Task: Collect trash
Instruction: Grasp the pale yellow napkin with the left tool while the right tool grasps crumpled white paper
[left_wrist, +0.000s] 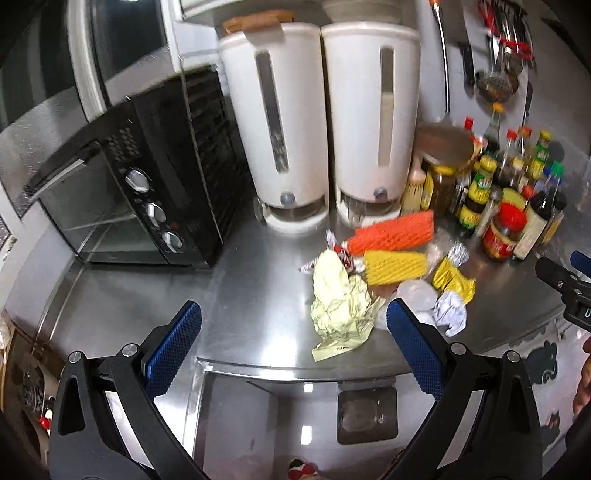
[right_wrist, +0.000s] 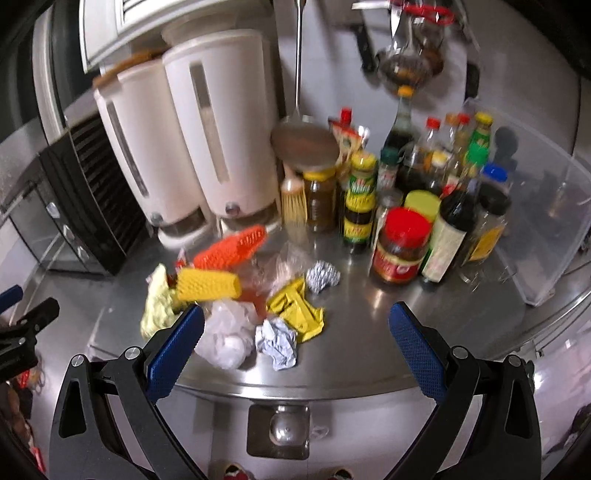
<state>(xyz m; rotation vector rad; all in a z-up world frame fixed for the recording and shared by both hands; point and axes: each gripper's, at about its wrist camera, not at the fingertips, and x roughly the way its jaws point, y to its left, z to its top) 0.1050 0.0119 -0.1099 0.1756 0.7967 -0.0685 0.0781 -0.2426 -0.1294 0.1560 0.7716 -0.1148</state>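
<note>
Grippers (left_wrist: 293, 350) (right_wrist: 295, 350) agape above trash (right_wrist: 258, 306)

Your trash lies heaped near the worktop's (right_wrist: 369, 332) front edge: crumpled pale-yellow paper (left_wrist: 340, 302), orange mesh sleeve (left_wrist: 393, 230), yellow mesh sleeve (left_wrist: 395, 266), yellow wrapper (right_wrist: 295, 314), white paper ball (right_wrist: 277, 341).

The steel counter (left_wrist: 258, 295) carries a black oven (left_wrist: 147, 192), 2 white dispensers (left_wrist: 273, 125), sauce bottles (right_wrist: 424, 206) and scattered trash (right_wrist: 258, 306) (crumpled wrappers).

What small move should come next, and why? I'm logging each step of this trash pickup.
Probably ease the left gripper forward and down onto the crumpled pale yellow paper. Its jaws stand wide open and empty, that paper lies nearest the steel counter edge, just ahead between them, and the right gripper is equally open and empty.
</note>
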